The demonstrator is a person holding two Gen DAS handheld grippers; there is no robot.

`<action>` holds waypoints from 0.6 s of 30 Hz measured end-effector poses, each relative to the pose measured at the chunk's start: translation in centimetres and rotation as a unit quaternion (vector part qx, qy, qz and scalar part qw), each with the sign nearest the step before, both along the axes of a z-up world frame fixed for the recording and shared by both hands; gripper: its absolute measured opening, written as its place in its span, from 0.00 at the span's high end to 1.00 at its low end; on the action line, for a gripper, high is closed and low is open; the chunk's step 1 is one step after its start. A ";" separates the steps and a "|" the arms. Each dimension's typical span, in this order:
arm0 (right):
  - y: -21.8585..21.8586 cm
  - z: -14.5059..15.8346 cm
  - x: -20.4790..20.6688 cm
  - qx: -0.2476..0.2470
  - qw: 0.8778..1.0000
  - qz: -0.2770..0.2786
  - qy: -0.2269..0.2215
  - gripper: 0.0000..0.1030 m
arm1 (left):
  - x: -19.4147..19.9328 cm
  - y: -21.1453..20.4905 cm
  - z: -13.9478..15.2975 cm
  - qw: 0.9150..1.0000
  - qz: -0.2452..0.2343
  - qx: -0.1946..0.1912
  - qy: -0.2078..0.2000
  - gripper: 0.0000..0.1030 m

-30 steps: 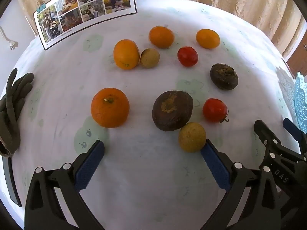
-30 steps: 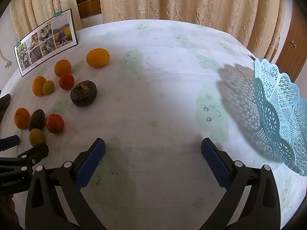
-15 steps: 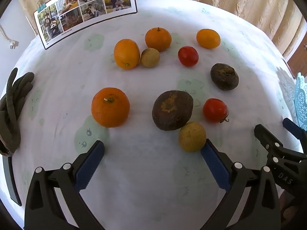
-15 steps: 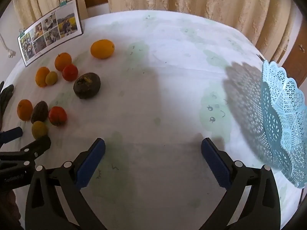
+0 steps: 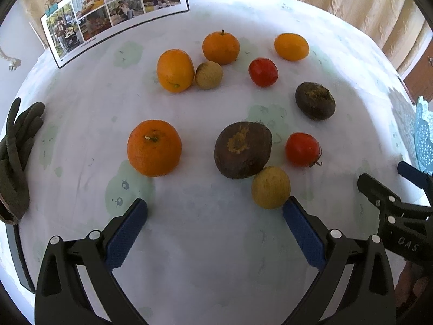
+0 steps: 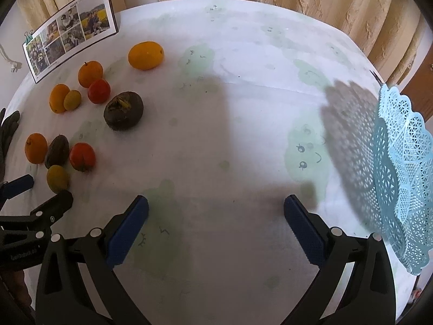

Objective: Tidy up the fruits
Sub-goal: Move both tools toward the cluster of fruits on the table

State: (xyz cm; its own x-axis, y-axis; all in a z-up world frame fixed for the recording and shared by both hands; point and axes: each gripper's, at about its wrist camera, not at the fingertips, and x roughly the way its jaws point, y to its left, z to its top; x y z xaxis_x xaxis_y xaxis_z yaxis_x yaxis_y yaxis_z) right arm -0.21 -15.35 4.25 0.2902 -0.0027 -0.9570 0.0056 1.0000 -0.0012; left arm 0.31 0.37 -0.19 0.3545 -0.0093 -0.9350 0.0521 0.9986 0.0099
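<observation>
Through my left wrist camera, nothing had been sorted yet, as I judged it: all the fruit lay loose on the white printed tablecloth (image 5: 205,243). My left gripper (image 5: 215,216) stood wide open and empty, its ribbed blue pads apart above bare cloth, the right pad just beside a small, dull yellow-green fruit (image 5: 270,187). That fruit touched a large dark fruit (image 5: 242,150), rough and matte with a tan scar. Near it sat a glossy red tomato (image 5: 302,149) and a dimpled orange (image 5: 154,148); more oranges and another dark fruit lay farther back

Through my right wrist camera, my right gripper (image 6: 216,218) was also spread wide, holding nothing. The pale blue lattice basket (image 6: 403,168), scalloped and plastic-looking, stood empty at the right edge, well apart from the fruit cluster, so every piece remained to be moved
</observation>
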 end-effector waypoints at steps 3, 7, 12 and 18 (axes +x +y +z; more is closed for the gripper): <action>0.1 0.1 0.0 0.009 1.000 -0.001 0.004 0.02 | -0.1 0.1 0.0 1.000 -0.004 0.004 0.005 0.05; 0.7 0.5 -0.2 0.027 1.000 0.004 0.003 0.02 | -0.7 0.6 0.4 1.000 0.001 0.010 0.002 0.05; 1.8 0.9 -0.3 0.032 0.999 0.015 -0.006 0.02 | -1.1 1.8 1.2 1.000 0.013 0.005 -0.005 0.05; 3.4 1.4 -0.7 0.041 0.998 0.033 -0.019 0.02 | -2.2 3.5 2.0 1.000 0.024 -0.007 -0.010 0.05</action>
